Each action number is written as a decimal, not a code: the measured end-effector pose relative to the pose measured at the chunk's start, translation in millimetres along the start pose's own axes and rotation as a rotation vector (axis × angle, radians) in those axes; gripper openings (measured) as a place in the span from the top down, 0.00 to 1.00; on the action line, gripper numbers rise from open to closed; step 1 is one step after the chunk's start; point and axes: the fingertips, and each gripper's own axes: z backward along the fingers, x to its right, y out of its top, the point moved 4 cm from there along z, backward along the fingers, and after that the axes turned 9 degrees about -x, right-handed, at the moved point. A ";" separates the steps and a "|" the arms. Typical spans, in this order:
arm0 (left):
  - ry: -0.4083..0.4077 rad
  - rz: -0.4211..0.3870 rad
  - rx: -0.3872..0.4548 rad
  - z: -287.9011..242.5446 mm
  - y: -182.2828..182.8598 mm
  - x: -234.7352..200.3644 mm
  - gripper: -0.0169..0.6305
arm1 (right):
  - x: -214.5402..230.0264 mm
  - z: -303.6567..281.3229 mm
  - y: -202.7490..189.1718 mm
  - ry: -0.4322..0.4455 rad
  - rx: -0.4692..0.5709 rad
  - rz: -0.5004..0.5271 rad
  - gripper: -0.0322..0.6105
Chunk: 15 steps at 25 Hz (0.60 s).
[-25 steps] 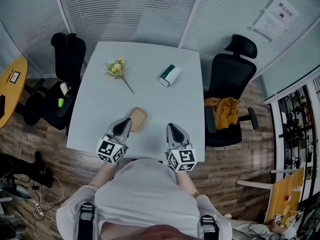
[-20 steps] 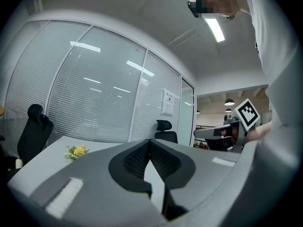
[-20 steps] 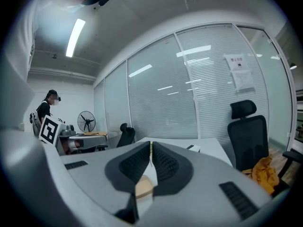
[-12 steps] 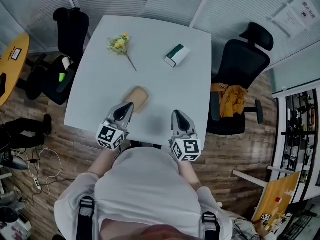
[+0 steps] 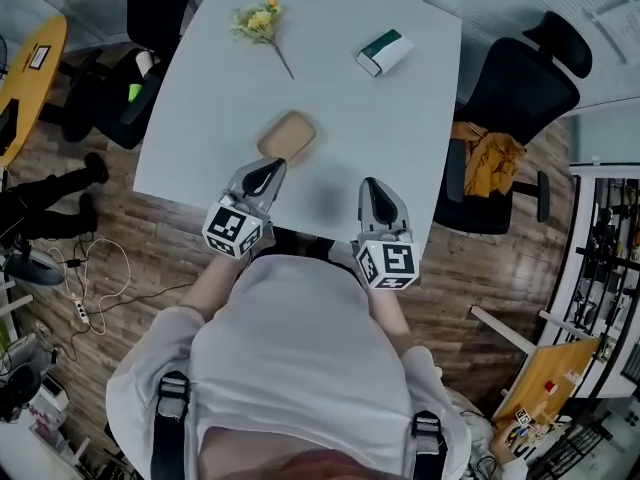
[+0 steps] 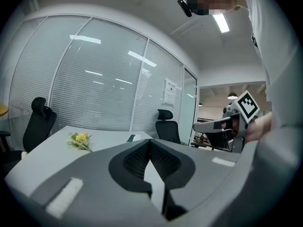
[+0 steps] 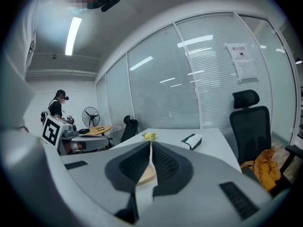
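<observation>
Two grippers, each with its jaws pressed together and nothing between them.

- **Left:** the left gripper (image 5: 268, 171) has its tips meeting in its own view. It is over the near part of the table (image 5: 200, 98). The tan pad (image 5: 288, 136) lies flat just ahead of the tips, near them but apart as far as the head view shows.
- **Right:** the right gripper (image 5: 373, 188) is likewise closed and empty, over the table's near edge, to the right of the pad. In its own view the pad shows low behind the closed tips.
- **Surroundings:** flowers (image 5: 258, 21) lie at the table's far left and a green-and-white box (image 5: 385, 52) at its far right, both well apart from the grippers.
- **Writing:** each cube (image 5: 238, 230) bears square black-and-white markers. A sheet (image 7: 241, 60) on the glass wall carries print too small to read, as does the box.
</observation>
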 end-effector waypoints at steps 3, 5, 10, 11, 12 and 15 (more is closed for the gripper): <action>0.001 -0.004 -0.023 1.1 -9.8 3.8 0.96 | -2.5 3.7 -2.3 0.005 0.000 -0.002 0.92; 0.001 -0.006 -0.040 0.1 -14.8 5.0 0.96 | -3.1 6.2 -3.6 0.006 0.002 -0.004 0.92; -0.017 -0.018 -0.071 -4.5 -22.8 6.9 0.96 | -3.7 11.7 -5.3 0.002 0.007 -0.010 0.92; -0.019 -0.025 -0.080 -6.3 -24.4 7.0 0.96 | -3.3 12.4 -5.6 0.000 0.008 -0.012 0.92; -0.021 -0.029 -0.092 -8.3 -26.3 6.8 0.96 | -2.8 12.9 -6.0 -0.001 0.009 -0.014 0.92; -0.021 -0.031 -0.134 -14.5 -32.8 6.4 0.96 | -1.1 14.6 -7.1 -0.006 0.012 -0.016 0.92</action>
